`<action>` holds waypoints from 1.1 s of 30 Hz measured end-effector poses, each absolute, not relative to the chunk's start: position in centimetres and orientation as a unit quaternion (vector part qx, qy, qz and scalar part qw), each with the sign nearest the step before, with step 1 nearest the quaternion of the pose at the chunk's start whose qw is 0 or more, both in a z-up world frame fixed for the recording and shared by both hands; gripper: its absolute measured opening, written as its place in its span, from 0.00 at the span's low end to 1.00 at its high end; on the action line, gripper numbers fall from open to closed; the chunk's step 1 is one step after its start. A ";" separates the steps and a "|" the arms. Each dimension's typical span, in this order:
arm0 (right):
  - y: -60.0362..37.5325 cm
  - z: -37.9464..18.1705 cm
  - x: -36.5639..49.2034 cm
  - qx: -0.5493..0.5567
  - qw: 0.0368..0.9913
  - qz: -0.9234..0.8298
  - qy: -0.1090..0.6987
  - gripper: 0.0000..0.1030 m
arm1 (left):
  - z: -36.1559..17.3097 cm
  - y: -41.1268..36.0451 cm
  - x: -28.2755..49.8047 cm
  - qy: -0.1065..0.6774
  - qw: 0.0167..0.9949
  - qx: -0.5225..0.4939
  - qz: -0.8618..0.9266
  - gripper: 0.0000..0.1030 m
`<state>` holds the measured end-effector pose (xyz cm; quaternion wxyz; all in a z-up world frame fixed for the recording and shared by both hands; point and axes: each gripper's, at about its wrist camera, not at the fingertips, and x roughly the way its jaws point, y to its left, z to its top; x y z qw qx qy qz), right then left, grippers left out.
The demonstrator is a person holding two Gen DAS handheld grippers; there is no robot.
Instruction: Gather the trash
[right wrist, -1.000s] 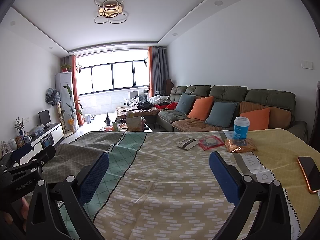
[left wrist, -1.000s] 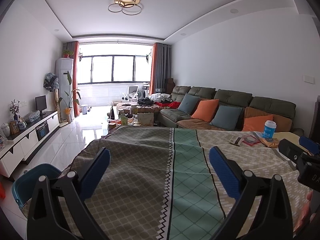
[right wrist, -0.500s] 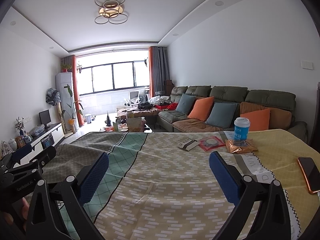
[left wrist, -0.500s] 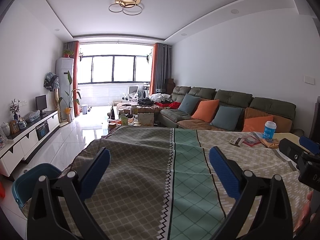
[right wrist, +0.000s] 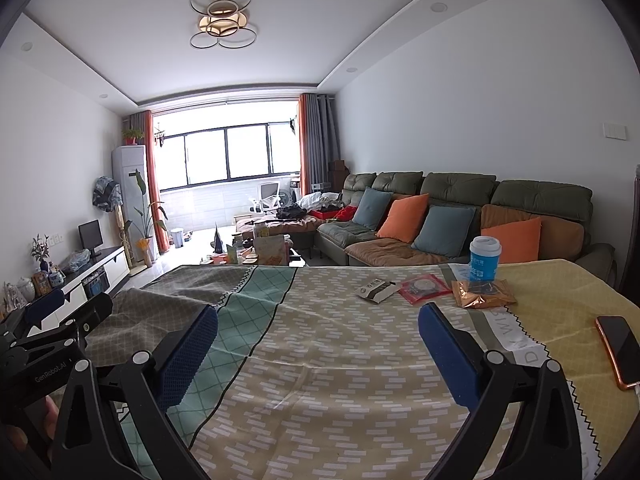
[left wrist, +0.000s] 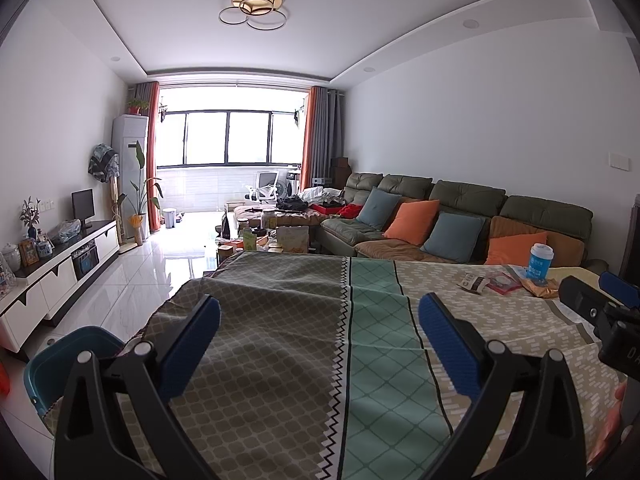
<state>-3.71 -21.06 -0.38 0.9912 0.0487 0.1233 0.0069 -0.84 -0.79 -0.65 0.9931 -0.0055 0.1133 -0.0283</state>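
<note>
At the far left, off the near-left corner of the worktop (left wrist: 280, 360), a teal bin (left wrist: 68, 360) stands on the floor with its mouth upward; it looks like the likely place for the trash, set low beside the edge so that things can be dropped into it, though what it holds cannot be seen. The left gripper (left wrist: 318, 344) hangs over the grey-brown part of the patterned cloth, jaws spread wide with nothing between them. The right gripper (right wrist: 318, 350) hangs just beside it over the beige part, likewise wide and empty. Both point level toward the far side, which suits a reach forward.

The trash lies in a loose cluster on the far right of the worktop, well apart from both grippers. From left to right: a small white-and-dark carton (right wrist: 378, 290) lying flat and open at one end; a flat red packet (right wrist: 424, 288) with a round window; a crumpled copper-coloured foil wrapper (right wrist: 482, 294); and behind it an upright blue paper cup (right wrist: 485, 258) with a white lid. At the near right edge a phone (right wrist: 618, 350) with an orange rim lies on its cable, presumably no trash.
</note>
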 end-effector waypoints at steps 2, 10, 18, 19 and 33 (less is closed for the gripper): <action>-21.1 -0.4 -3.7 0.049 0.991 0.008 0.123 0.97 | -0.7 -0.8 -0.8 0.114 0.993 -0.005 -0.028 0.97; -21.1 -0.3 -3.8 0.050 0.991 0.006 0.123 0.97 | -0.7 -0.8 -0.8 0.114 0.993 -0.005 -0.028 0.97; -21.0 -0.3 -3.8 0.049 0.991 0.007 0.123 0.97 | -0.6 -0.7 -0.6 0.115 0.993 -0.006 -0.026 0.97; -21.0 -0.4 -3.8 0.049 0.991 0.007 0.123 0.97 | -0.6 -0.7 -0.6 0.115 0.993 -0.006 -0.027 0.97; -20.9 0.0 -3.7 0.048 0.991 0.008 0.123 0.97 | -0.6 -0.8 -0.5 0.116 0.993 -0.006 -0.027 0.97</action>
